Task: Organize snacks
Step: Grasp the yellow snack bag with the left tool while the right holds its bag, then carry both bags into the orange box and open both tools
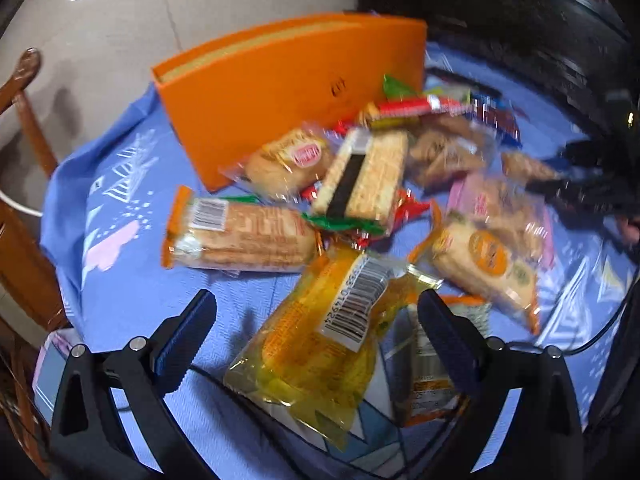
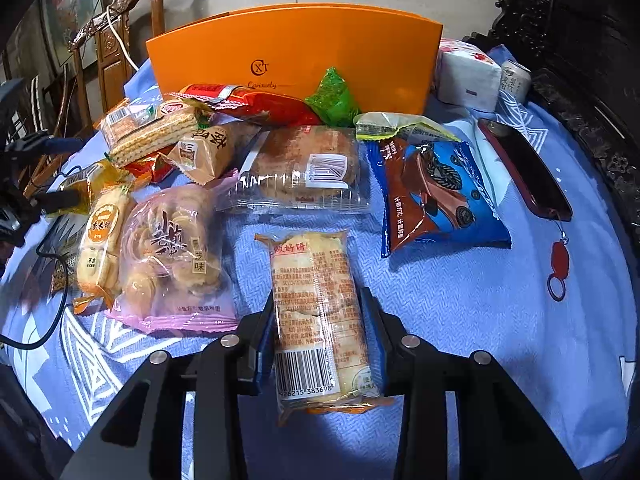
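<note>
An orange box point(image 2: 296, 52) stands open at the back of the blue cloth; it also shows in the left wrist view point(image 1: 280, 80). Several snack packs lie heaped in front of it. My left gripper point(image 1: 316, 312) is open, its fingers either side of a yellow snack pack point(image 1: 320, 344) with a barcode, not pressing it. My right gripper point(image 2: 318, 320) is shut on a long cracker pack point(image 2: 316, 304) with a barcode. The left view is blurred.
A blue cookie bag point(image 2: 436, 192), a pink biscuit bag point(image 2: 172, 256) and a clear tray of cakes point(image 2: 304, 168) lie near. A red case point(image 2: 524, 168) and a tissue pack point(image 2: 464, 76) sit at the right. Wooden chairs point(image 2: 116, 32) stand behind left.
</note>
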Available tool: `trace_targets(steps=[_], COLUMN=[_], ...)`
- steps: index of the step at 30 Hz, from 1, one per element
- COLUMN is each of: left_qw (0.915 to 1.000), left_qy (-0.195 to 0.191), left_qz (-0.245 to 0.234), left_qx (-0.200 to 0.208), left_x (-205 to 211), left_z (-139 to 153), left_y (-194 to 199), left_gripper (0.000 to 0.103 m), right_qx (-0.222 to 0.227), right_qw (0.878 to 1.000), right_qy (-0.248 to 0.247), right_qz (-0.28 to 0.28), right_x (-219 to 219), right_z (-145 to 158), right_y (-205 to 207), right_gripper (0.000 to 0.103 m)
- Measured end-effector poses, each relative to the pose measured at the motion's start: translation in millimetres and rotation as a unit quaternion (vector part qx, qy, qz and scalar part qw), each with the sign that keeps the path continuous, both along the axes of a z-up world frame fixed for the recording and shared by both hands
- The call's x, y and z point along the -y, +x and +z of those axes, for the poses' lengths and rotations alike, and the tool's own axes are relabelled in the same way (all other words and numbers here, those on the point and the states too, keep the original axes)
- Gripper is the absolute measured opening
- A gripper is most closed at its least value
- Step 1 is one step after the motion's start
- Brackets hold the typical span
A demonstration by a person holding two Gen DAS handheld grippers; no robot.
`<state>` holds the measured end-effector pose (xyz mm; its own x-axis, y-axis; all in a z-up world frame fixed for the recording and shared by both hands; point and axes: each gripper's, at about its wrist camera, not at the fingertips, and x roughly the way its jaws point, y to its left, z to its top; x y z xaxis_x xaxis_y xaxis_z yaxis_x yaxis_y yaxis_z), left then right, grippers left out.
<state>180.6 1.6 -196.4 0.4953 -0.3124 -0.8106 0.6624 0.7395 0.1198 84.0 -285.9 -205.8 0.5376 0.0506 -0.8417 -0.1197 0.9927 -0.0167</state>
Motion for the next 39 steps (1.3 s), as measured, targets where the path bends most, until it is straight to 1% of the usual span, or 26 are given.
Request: trace_targets(steps=[3,5,6,7,9,12,13,16,18,24,28,31,34,39], left_qw=[0.9998,0.9998,0.9998,0.9996,0.9991,0.9994,0.9994,0.9983,0.9971,0.9942,0.9923,0.9906,0.9875,0.9838], left_qy=[0.007,0.0,-0.007,-0.013,-0.025,-0.026,-0.026,-0.048,-0.061,-0.082,-0.094,-0.109,-0.13,-0.144], left_qz=[-0.003,0.001,0.004,0.004,0.006,0.009,0.013,0.032,0.046,0.069,0.079,0.079,0.076,0.077], left_qx=[-0.017,-0.022,-0.021,-0.023,-0.034,-0.022,-0.016,-0.012,-0.007,-0.002,0.014,0.024,0.047,0.074], left_x=[1,-2,-3,-4,-6,-4,-4,-7,-12,-20,-26,-27,-27,-13], left_z=[-12,-16,-16,-16,-16,-14,-13,-3,2,14,31,53,85,127], left_y=[5,5,4,3,0,-10,-13,-19,-25,-41,-52,-54,-52,-33], left_gripper=[0.099,0.099,0.094,0.082,0.069,0.058,0.053,0.045,0.044,0.042,0.042,0.042,0.042,0.042], right_qx=[0.0,-0.001,-0.001,-0.001,-0.002,-0.003,-0.003,0.004,0.01,0.033,0.049,0.066,0.091,0.139], right_qw=[1.0,1.0,1.0,1.0,1.0,1.0,1.0,1.0,1.0,0.999,0.998,0.997,0.995,0.989], right_qy=[0.0,-0.001,-0.002,-0.002,-0.003,-0.004,-0.005,-0.008,-0.001,0.012,0.026,0.03,0.032,0.046], right_qz=[-0.003,-0.004,-0.005,-0.006,-0.006,-0.004,-0.003,-0.002,-0.005,-0.012,-0.013,-0.009,-0.004,0.0], right_x=[0,-1,-1,-1,-1,-2,-2,-1,1,3,4,1,-1,-5], right_z=[0,0,0,0,1,1,1,4,8,23,37,53,75,118], right_y=[0,1,1,1,1,0,-1,-6,-12,-23,-24,-22,-14,9], right_gripper=[0.038,0.038,0.038,0.038,0.038,0.038,0.038,0.038,0.038,0.037,0.037,0.037,0.038,0.038])
